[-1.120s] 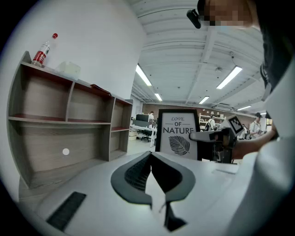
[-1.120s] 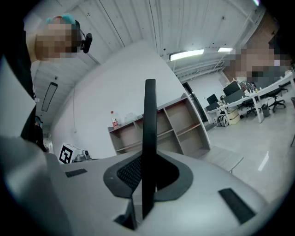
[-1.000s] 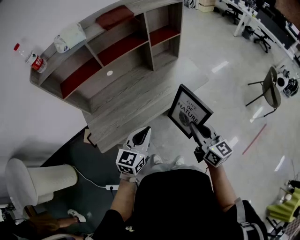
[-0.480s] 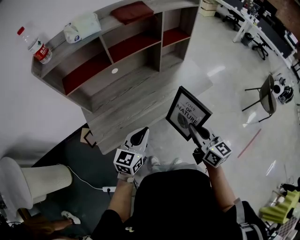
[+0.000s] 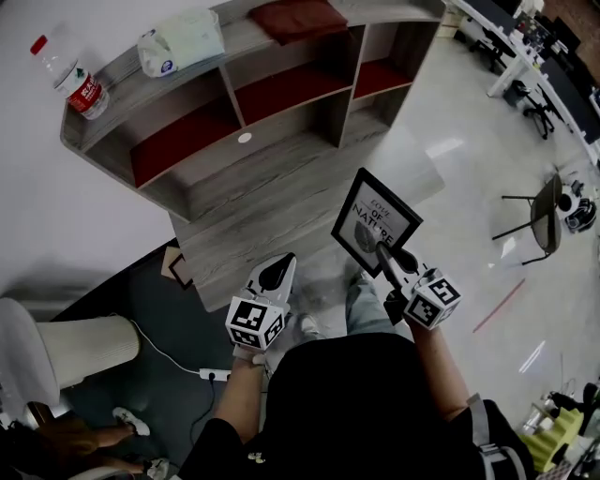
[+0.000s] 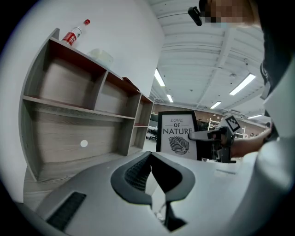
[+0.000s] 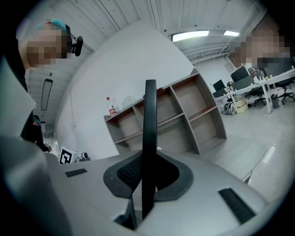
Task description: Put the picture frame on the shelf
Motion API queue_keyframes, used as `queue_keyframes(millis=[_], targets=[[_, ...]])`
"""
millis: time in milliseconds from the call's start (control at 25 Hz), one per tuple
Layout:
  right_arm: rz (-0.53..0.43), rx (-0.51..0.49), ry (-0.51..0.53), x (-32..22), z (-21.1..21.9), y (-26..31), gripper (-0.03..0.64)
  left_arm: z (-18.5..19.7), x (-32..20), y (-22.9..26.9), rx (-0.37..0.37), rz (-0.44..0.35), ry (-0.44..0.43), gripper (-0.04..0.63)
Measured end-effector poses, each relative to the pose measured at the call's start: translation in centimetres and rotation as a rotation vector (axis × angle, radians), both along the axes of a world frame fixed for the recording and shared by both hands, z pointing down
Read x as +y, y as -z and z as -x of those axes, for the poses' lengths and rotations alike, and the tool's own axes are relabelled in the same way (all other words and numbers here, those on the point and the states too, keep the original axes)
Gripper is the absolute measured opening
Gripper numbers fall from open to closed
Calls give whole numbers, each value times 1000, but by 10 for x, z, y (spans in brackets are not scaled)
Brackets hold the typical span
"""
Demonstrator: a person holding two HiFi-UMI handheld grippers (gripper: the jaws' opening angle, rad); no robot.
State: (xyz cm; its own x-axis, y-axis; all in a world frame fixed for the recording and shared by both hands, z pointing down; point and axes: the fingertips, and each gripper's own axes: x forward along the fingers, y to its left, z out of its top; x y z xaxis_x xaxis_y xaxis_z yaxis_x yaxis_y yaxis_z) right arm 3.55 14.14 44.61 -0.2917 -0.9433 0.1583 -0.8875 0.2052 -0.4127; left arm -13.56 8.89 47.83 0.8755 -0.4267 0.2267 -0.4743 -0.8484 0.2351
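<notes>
A black picture frame (image 5: 377,222) with a leaf print and the words "LOVE OF NATURE" is held upright over the floor, in front of the grey wooden shelf unit (image 5: 234,178). My right gripper (image 5: 385,250) is shut on its lower edge; in the right gripper view the frame (image 7: 149,138) shows edge-on between the jaws. My left gripper (image 5: 276,275) is shut and empty, to the left of the frame and near the shelf unit's front edge. In the left gripper view the frame (image 6: 177,133) stands to the right of the shelf (image 6: 83,120).
On top of the shelf unit are a water bottle (image 5: 71,77), a white bag (image 5: 182,42) and a dark red cloth (image 5: 296,16). A white sticker (image 5: 244,138) lies on its lower board. A white chair (image 5: 66,349) is at the left, a folding chair (image 5: 546,202) at the right.
The shelf unit has come closer and shifted right in the head view as the person steps toward it. Both grippers keep their pose, the frame still held by the right.
</notes>
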Motion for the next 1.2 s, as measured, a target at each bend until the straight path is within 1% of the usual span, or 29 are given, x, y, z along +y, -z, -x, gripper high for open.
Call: queue_keyframes(millis=[160,400,600,840,1000,1200], targets=[[9,-14,102,-47,-15,-7,29,-20,-34,-5,-25,5,64,9],[25,-61,284,-113,-46,-16,29,-69,-81,8,-57,-1,166,9],[57,-75,435,-150,-70,-27,29,-106,-104,12,-72,15,283,9],[90,-115,568,-175,-90,-36,29,-144,-114,10,-82,50,395,9],[108,-132,623,-186,-99,-43,29,-154,-116,2,-100,84,436,9],[141,-152,666,-199,-103,-53,29,-142,-132,-11,-97,134,501,9]])
